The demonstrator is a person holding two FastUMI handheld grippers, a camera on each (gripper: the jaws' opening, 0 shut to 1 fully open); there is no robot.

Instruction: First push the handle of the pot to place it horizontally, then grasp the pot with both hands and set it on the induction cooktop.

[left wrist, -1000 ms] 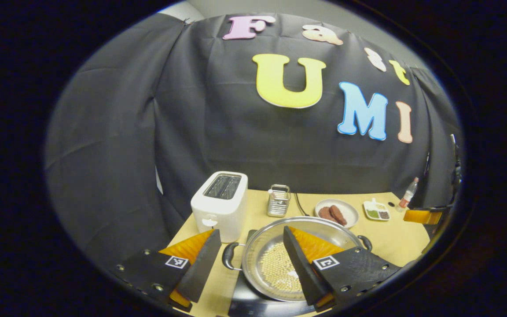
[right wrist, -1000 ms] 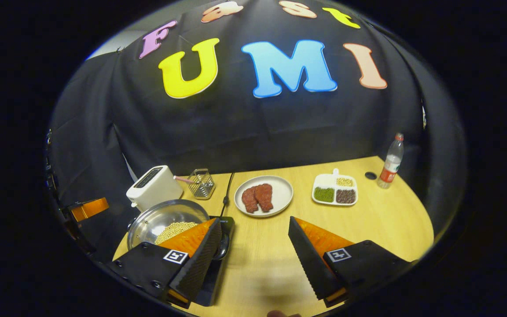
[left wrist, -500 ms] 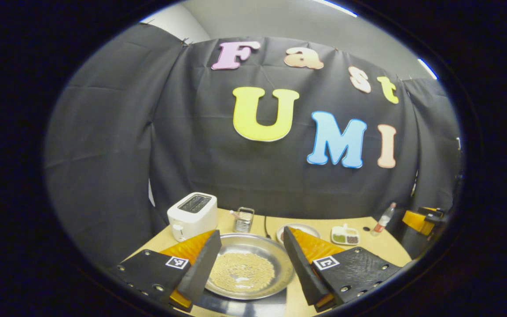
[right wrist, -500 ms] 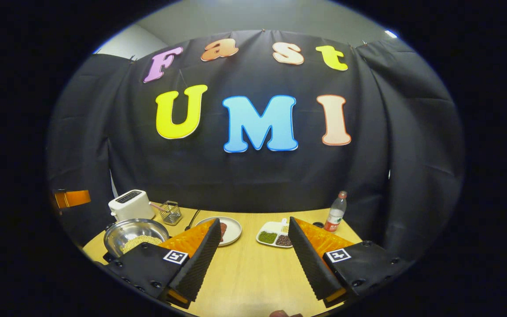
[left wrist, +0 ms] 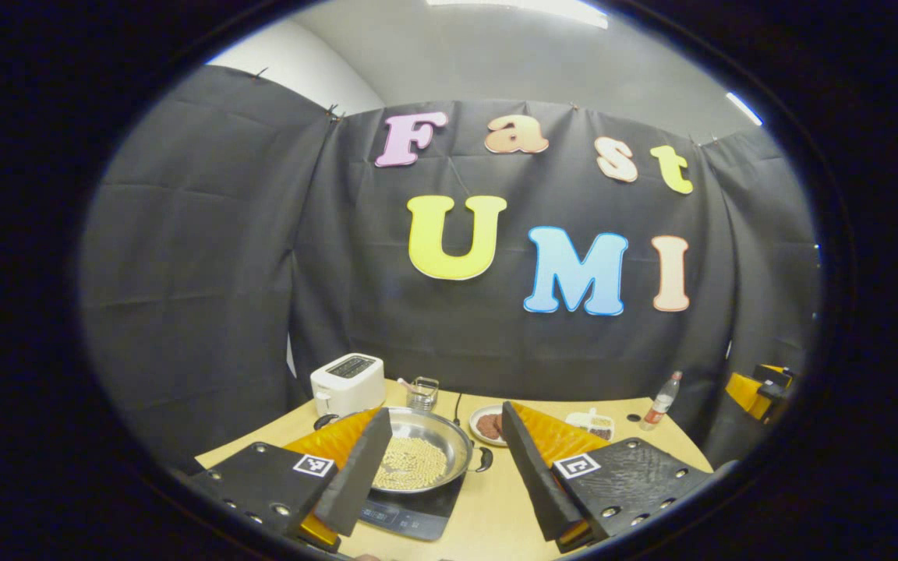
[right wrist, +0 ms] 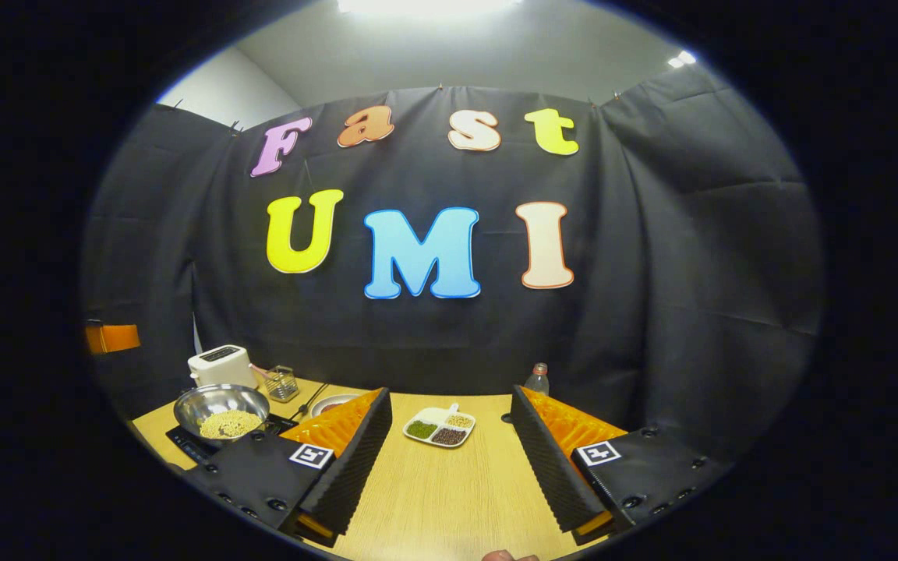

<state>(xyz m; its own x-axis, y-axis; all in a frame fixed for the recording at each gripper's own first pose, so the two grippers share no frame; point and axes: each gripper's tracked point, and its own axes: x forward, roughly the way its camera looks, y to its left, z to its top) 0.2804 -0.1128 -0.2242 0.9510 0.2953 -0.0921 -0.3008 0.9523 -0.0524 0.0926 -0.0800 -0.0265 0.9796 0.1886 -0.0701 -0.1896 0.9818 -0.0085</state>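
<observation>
Jaws of left gripper (left wrist: 437, 483) and right gripper (right wrist: 449, 467) open, empty; pot (left wrist: 422, 456) on induction cooktop (left wrist: 410, 514), desk's (right wrist: 449, 499) left edge.

No word, brand or number can be read on anything on the table.

The nearest thing to a sign is a square black-and-white coded marker (left wrist: 313, 465) on each finger of the left gripper (left wrist: 445, 411). 2 more of the same kind sit on the fingers of the right gripper (right wrist: 449, 392). They show a pattern, not letters.

The induction cooktop (left wrist: 410, 510) has a control strip (left wrist: 377, 514) along its near edge with faint marks, too small to read. Far to the right of the induction cooktop, at the table's back edge, a bottle (left wrist: 658, 405) carries a red label too small to read.
</observation>
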